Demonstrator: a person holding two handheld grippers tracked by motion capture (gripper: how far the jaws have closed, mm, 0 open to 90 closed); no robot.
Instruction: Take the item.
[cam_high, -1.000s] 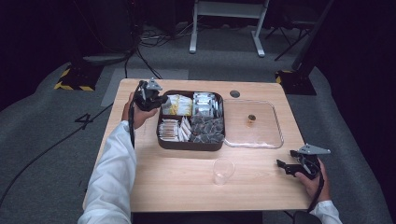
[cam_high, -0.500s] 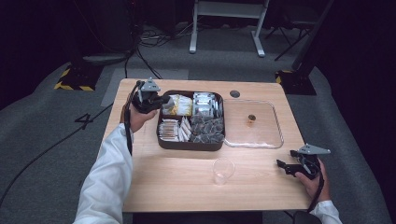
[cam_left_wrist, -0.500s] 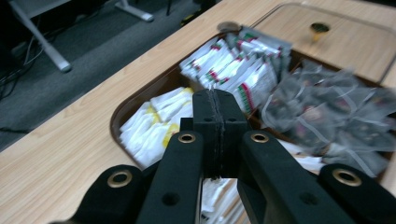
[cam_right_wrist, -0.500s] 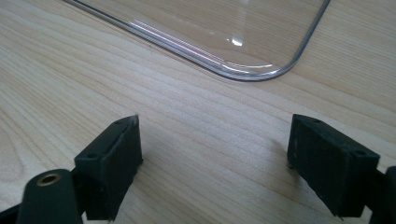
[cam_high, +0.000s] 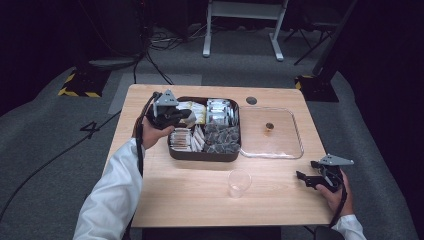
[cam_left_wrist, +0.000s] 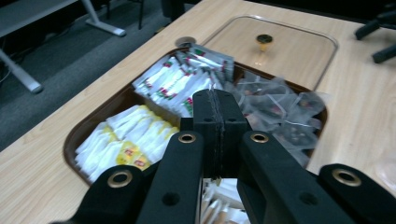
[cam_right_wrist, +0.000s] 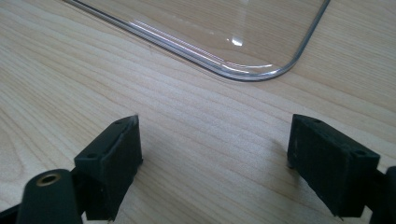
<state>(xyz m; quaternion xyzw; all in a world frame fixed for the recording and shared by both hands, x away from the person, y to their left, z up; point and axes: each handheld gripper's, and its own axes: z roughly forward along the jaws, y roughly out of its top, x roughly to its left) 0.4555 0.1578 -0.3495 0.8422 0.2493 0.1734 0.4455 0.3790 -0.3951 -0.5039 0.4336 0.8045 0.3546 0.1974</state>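
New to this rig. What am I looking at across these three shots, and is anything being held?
There is no robot: a person holds a handheld two-jaw gripper in each hand. The high view looks down on the table; the two gripper views look along each gripper's own jaws. The left gripper, jaws shut with nothing visibly between them, hovers over a brown tray of tea packets. The right gripper is open and empty, low over the wood. Beside the tray lie a clear lid and a plastic cup.

dark studio-like lab: grey carpet (cam_high: 60, 165), floor cables (cam_high: 150, 55), hazard-taped stand bases (cam_high: 77, 86)
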